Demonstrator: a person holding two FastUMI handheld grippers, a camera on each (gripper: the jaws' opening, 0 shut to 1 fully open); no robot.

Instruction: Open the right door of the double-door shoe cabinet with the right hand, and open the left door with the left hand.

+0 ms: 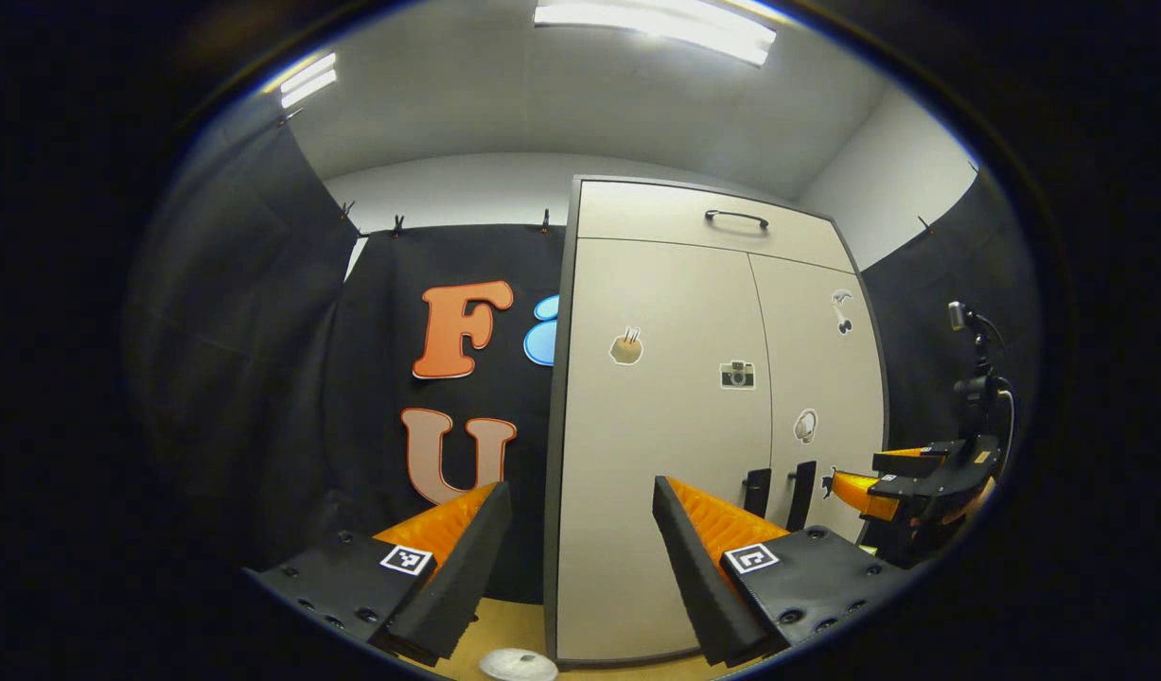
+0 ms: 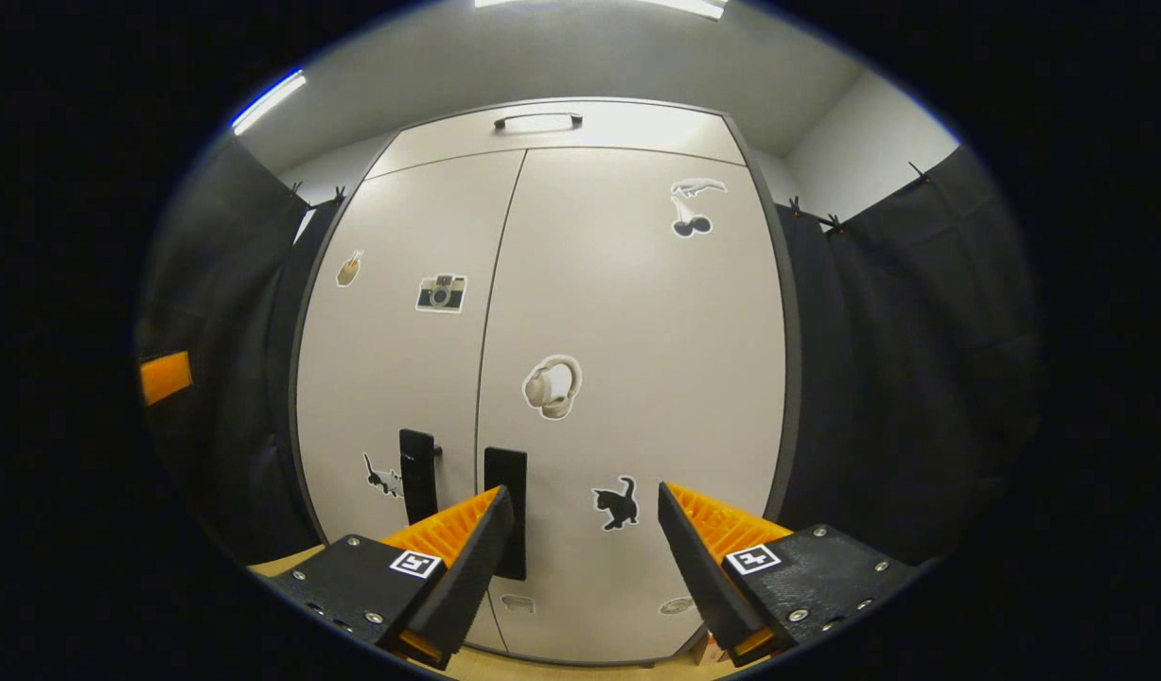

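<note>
The shoe cabinet [image 2: 542, 378] stands in front of both grippers, and both its doors are closed. The left door [image 2: 391, 350] and the right door [image 2: 637, 331] each have a dark handle low down near the middle gap. The right gripper [image 2: 585, 530] is spread wide and holds nothing. It is near the right door's handle [image 2: 505, 473] but does not touch it. The left gripper [image 1: 580, 530] is spread wide too, with nothing in it. It points at the cabinet's left edge. Stickers dot the doors. A drawer [image 2: 552, 128] sits on top.
</note>
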